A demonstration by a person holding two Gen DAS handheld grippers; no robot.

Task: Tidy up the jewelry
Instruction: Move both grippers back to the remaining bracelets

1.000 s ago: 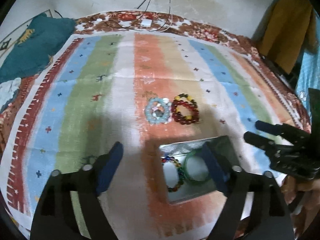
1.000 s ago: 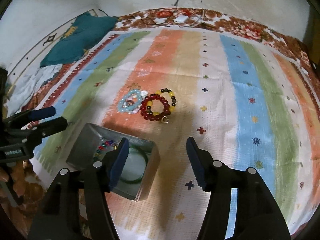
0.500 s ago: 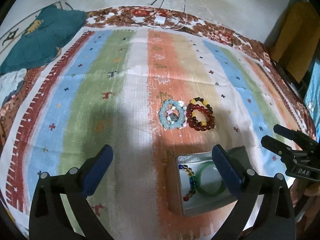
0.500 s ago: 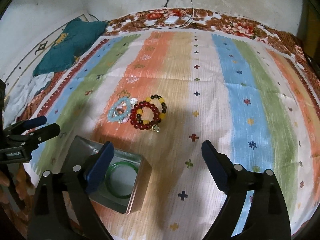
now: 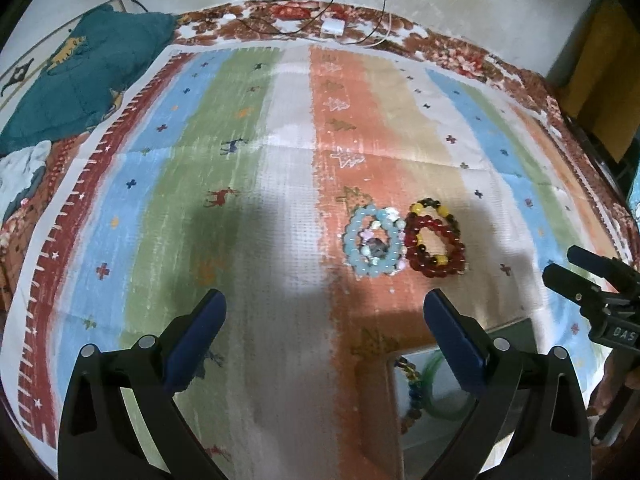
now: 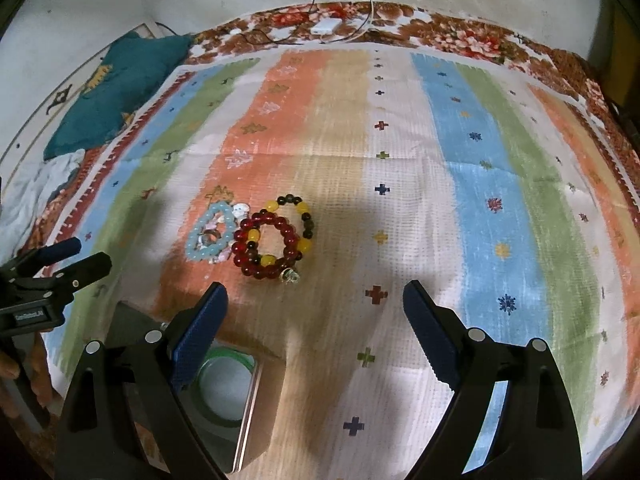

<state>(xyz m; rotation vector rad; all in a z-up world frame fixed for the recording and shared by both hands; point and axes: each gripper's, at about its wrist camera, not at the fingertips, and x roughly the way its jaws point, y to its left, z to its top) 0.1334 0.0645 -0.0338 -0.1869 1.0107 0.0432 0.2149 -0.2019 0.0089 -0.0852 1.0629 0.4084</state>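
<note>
Left gripper [image 5: 324, 320] spread wide, nothing between its jaws. Right gripper [image 6: 316, 312] gapes empty too, red bead bracelet [image 6: 274, 242] just beyond its fingertips.

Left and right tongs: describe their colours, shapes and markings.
Both look alike. The left tongs and right tongs have black angular plastic arms with silver round screw heads and dark blue ribbed finger pads. Small white lettering sits on each body, too blurred to read fully.
</note>
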